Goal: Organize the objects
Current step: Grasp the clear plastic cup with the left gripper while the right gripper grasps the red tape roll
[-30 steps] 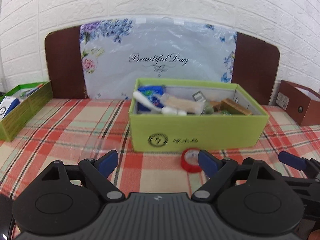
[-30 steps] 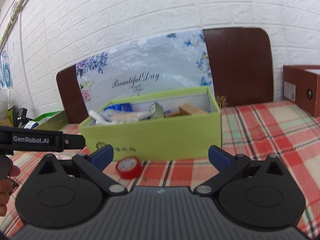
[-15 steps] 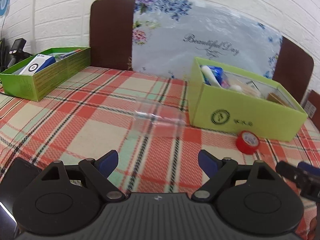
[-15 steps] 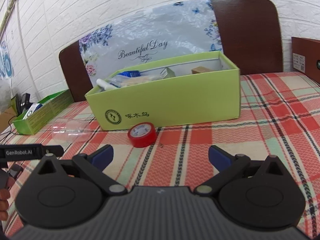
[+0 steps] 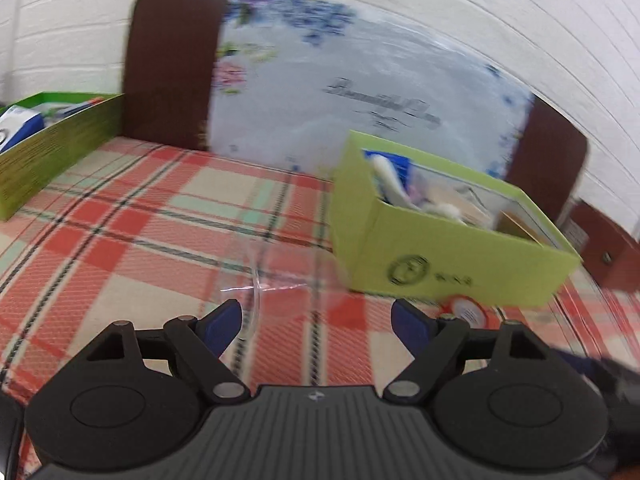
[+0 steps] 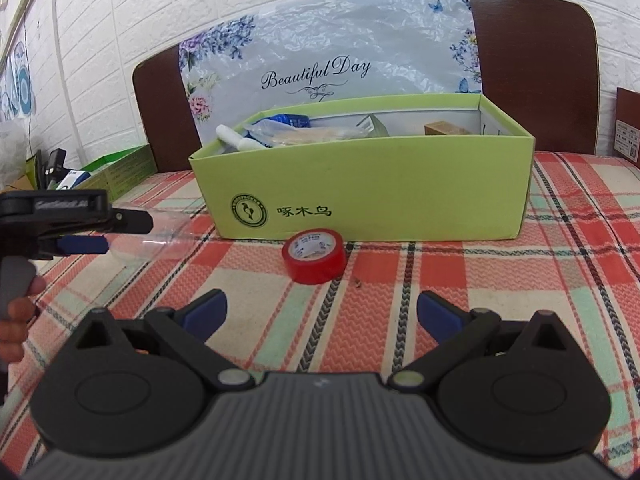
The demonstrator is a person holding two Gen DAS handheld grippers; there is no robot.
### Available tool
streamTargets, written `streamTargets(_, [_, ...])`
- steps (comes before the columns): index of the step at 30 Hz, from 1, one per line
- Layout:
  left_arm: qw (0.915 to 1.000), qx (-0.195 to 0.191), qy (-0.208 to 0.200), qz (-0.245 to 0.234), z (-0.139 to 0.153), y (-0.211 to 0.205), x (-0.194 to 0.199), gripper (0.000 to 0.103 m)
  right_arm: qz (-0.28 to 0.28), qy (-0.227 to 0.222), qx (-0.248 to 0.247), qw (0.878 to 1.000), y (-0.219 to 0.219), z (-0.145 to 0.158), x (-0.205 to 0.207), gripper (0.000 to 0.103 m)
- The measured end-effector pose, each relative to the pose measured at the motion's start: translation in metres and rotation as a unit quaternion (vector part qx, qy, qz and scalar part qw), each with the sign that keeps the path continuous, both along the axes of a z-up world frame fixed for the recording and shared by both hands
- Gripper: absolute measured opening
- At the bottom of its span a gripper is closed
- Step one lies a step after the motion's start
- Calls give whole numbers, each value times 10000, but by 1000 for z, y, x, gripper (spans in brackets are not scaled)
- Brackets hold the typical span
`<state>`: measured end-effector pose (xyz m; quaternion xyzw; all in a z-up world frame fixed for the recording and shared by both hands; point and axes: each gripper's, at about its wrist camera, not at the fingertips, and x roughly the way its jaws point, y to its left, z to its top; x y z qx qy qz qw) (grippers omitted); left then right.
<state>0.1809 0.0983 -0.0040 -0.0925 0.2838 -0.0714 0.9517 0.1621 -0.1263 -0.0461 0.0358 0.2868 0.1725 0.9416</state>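
A clear plastic bottle (image 5: 280, 276) lies on the checked tablecloth, left of a light green box (image 5: 452, 264) full of small items. My left gripper (image 5: 316, 322) is open, its blue fingertips just short of the bottle. In the right wrist view the bottle (image 6: 160, 236) lies at the left gripper's tip. A red tape roll (image 6: 314, 255) stands in front of the green box (image 6: 360, 200); the tape also shows in the left wrist view (image 5: 464, 310). My right gripper (image 6: 320, 312) is open and empty, just short of the tape.
A darker green tray (image 5: 52, 152) with small boxes stands at the far left. A brown box (image 5: 608, 248) sits at the far right. A floral sheet on a brown board leans on the white brick wall behind.
My left gripper has swung left and come up to the clear bottle. My right gripper has moved forward and down toward the red tape. Both stay open.
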Motion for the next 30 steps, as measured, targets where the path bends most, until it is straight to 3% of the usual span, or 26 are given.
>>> streamTargets(3, [9994,290,-62,-200,-4,-13,-3,79,42,15,-236,9997,9,-1,13,103])
streamTargets(4, [9993,319,-44,-199,-4,-14,-2,73,49,20,-369,9993,14,-2,20,103])
streamTargets(6, [9996,200,25,-202,-6,-11,2,70,57,21,-541,9985,22,-3,31,100])
streamTargets(13, [9999,108,19,41,-7,-5,7,69,49,50,-745,9972,40,-10,60,74])
streamTargets(18, [9999,31,98,44,-7,-5,15,66,133,103,-803,9966,44,-12,63,46])
streamTargets(23, [9994,-43,279,-205,-11,-7,12,20,243,93,-924,9954,42,-10,49,46])
streamTargets(26, [9990,-91,333,-301,-15,-9,4,8,275,135,-912,9954,35,-8,33,46])
streamTargets(30, [9971,-124,357,-653,-14,-16,-17,7,296,219,-820,9960,23,-6,7,46])
